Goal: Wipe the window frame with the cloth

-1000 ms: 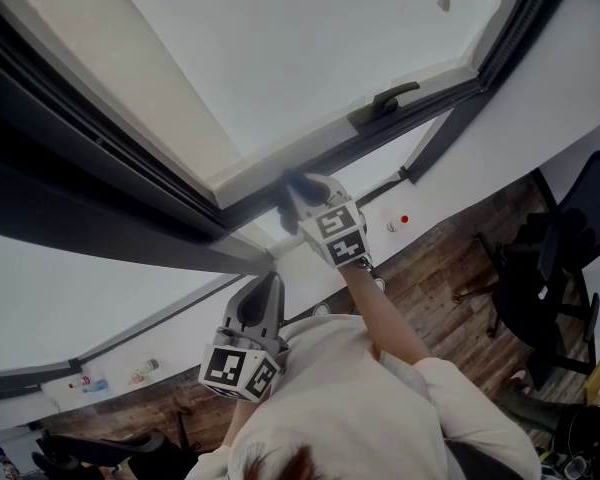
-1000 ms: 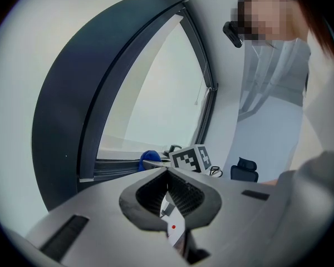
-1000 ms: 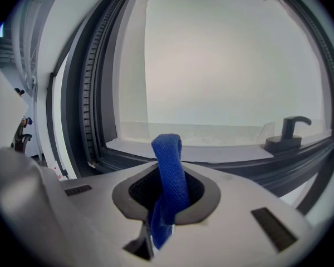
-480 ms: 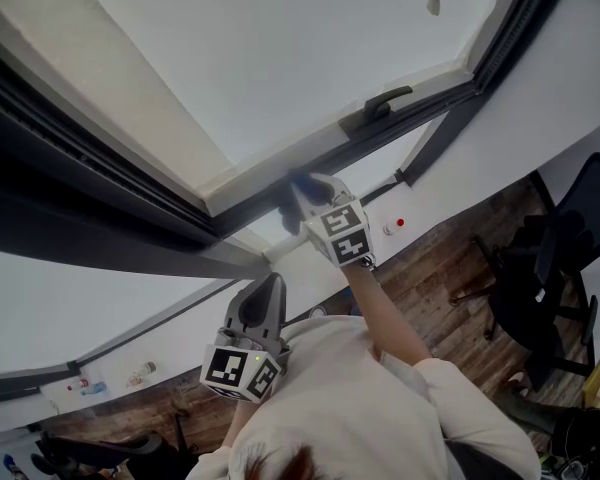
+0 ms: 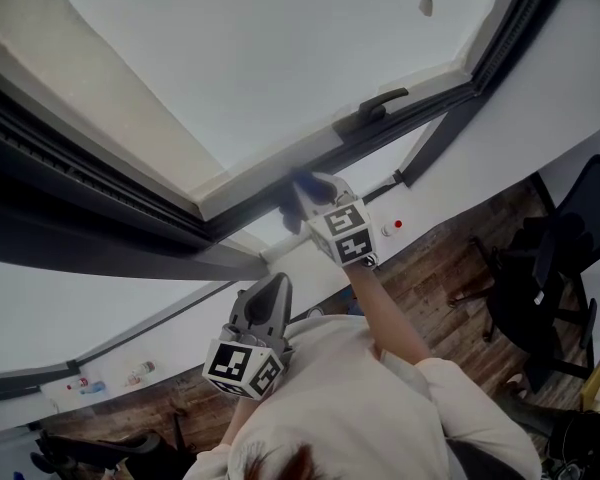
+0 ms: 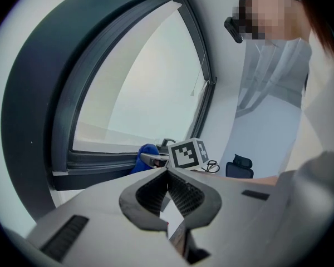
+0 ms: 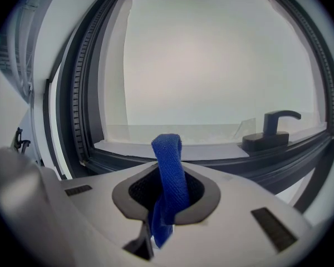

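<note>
Person wearing white shirt; left tongs, right tongs showing grey shells, black ribbed pads, black-white marker cubes.

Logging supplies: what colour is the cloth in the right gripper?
Cloth is blue; clearest in right gripper view.

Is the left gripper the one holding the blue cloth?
No, the blue cloth is pinched in the right gripper, while the left gripper holds nothing.
</note>
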A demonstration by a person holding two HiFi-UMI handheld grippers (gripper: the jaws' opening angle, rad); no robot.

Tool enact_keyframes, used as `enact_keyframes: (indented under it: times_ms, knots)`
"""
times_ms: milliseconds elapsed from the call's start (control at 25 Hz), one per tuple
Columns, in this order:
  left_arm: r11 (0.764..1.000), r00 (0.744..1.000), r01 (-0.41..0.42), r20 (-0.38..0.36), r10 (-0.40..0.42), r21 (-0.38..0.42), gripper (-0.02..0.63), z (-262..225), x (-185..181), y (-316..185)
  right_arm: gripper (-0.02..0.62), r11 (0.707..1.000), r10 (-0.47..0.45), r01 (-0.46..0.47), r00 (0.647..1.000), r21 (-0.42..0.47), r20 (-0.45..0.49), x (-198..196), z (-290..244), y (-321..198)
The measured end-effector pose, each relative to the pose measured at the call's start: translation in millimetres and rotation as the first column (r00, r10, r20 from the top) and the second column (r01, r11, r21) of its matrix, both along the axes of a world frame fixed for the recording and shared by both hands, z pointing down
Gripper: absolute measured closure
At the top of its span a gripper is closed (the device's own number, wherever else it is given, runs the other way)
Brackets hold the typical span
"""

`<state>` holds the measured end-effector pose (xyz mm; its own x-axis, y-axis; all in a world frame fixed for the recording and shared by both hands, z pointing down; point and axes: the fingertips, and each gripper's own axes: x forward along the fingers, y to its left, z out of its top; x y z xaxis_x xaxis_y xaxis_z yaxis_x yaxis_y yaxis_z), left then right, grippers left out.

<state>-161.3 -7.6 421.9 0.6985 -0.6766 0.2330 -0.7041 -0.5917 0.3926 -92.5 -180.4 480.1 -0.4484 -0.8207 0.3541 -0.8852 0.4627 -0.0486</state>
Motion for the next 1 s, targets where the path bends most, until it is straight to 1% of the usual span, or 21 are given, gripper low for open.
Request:
enact_keyframes:
  times_ms: [80, 200, 320, 400, 520, 800, 1000]
  knots:
    - [0.999, 0.999, -0.032, -0.001, 0.032, -0.015, 0.597, 3.7, 8.1, 1.2, 0.546, 1.000, -0.008, 0.008, 1.000, -0.006, 0.001, 0.9, 1.3, 0.7]
    - [0.995, 0.997, -0.069, -0.028, 0.067, -0.065, 0.597, 12.6, 16.4, 1.5, 0.546, 1.000, -0.015, 0.015, 1.000, -0.002, 0.004, 1.4, 1.1, 0.5]
    - [0.990, 0.993, -0.084, -0.087, 0.075, -0.109, 0.597, 17.2, 17.8, 0.8, 0.546, 1.000, -0.020, 0.020, 1.000, 0.007, 0.004, 1.7, -0.3, -0.3]
    - [0.989, 0.992, -0.078, -0.109, 0.065, -0.124, 0.597, 18.6, 16.4, 0.1, 0.546, 1.000, -0.024, 0.024, 1.000, 0.005, 0.004, 1.4, 0.0, 0.3]
    - [0.989, 0.992, -0.072, -0.109, 0.058, -0.131, 0.597, 20.1, 15.6, -0.4, 0.546, 1.000, -0.025, 0.025, 1.000, 0.000, 0.002, 1.3, 1.3, 1.0]
    - [0.991, 0.993, -0.063, -0.106, 0.050, -0.121, 0.597, 18.6, 13.7, -1.9, 0.546, 1.000, -0.024, 0.024, 1.000, 0.003, -0.002, 2.2, 0.6, 0.0]
    - [0.991, 0.994, -0.058, -0.104, 0.046, -0.117, 0.597, 18.2, 12.4, -3.5, 0.546, 1.000, 0.000, 0.000, 1.000, 0.003, -0.005, 11.3, 0.4, -2.3]
